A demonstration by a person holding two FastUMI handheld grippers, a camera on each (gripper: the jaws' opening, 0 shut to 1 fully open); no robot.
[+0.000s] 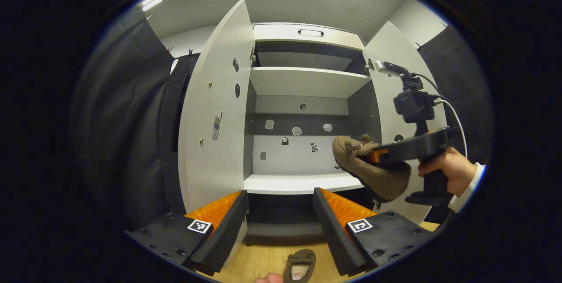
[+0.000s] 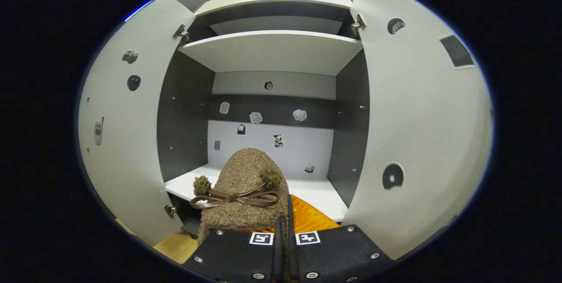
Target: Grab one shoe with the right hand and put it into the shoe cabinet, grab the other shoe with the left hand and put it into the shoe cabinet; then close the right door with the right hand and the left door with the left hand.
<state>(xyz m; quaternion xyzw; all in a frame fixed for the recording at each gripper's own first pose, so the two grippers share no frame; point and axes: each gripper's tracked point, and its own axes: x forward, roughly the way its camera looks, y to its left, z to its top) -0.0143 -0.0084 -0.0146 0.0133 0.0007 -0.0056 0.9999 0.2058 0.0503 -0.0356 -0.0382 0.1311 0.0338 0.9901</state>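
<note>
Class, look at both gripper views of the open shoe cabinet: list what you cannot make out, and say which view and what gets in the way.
- Shoe on the floor, left gripper view: its heel end is cut off by the bottom edge.
- Held shoe, right gripper view: its rear half hides behind the right gripper; the grip itself is unclear.
- Stickers on the back wall, left gripper view: too small to identify.
- Top compartment, right gripper view: its interior hides behind the shelf.

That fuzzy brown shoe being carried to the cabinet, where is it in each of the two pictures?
Left gripper view: the carried shoe is right of centre, held by the right gripper in front of the open right door.
Right gripper view: the same shoe is at bottom centre, toe pointing into the cabinet, just above that gripper's own fingers.
Shared landmark: the white lower shelf, seen just behind the shoe in both.
</note>
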